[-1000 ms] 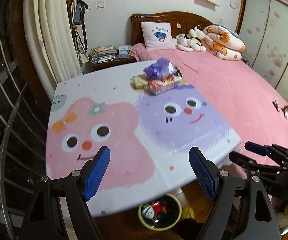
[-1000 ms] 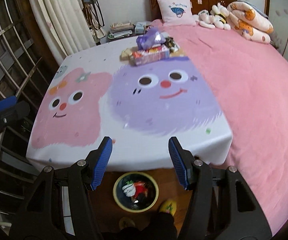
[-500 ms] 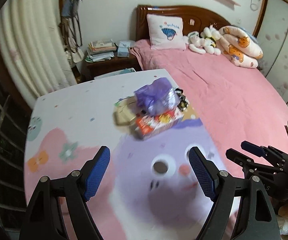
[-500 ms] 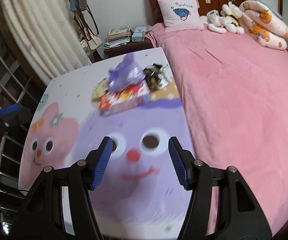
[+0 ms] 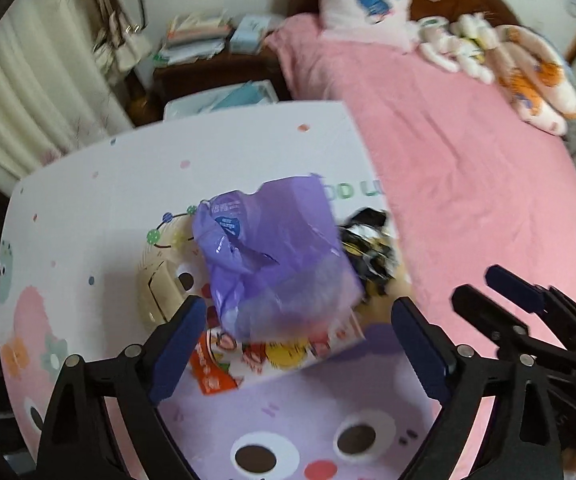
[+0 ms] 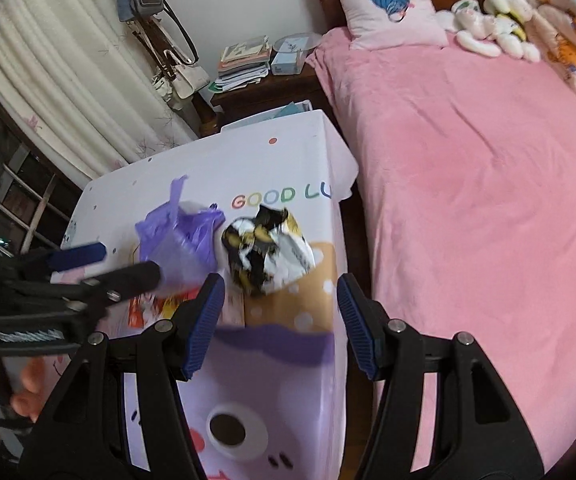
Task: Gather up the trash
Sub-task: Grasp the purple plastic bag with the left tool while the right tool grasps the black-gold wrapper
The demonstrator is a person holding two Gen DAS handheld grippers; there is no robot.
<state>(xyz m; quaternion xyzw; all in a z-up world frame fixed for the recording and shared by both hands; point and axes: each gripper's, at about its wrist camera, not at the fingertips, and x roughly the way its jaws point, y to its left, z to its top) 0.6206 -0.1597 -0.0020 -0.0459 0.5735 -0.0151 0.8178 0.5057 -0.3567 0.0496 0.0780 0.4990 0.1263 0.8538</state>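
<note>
Surveying order: largest item first, smallest last.
Bed (image 6: 468, 184): pink cover, directly beside the table's right edge; pillow (image 6: 388, 4) and plush toys (image 6: 492, 20) at the headboard end.
Table (image 5: 100, 200): covered by a cartoon-print cloth with "GOOD LU" lettering; all trash sits in a cluster near its far right portion.
Left gripper (image 5: 300, 344): jaws spread wide, holding nothing; positioned above the table with the purple bag between and just beyond the fingertips.
Right gripper (image 6: 280, 320): jaws spread wide, holding nothing; the crumpled wrapper lies just ahead of the gap, slightly toward the left finger.
Purple plastic bag (image 5: 276, 256): crumpled, resting on top of the snack box; in the right wrist view the left gripper's fingers overlap its lower edge, contact cannot be confirmed.
Snack box (image 5: 272, 356): flat, red and white print, lying under the bag, its near edge between the left gripper's fingertips.
Beige carton (image 5: 156, 292): flattened, just left of the bag, near the left finger.
Black-and-white wrapper (image 6: 266, 250): crumpled, with yellow marks, just right of the purple bag, close to the table's right edge.
</note>
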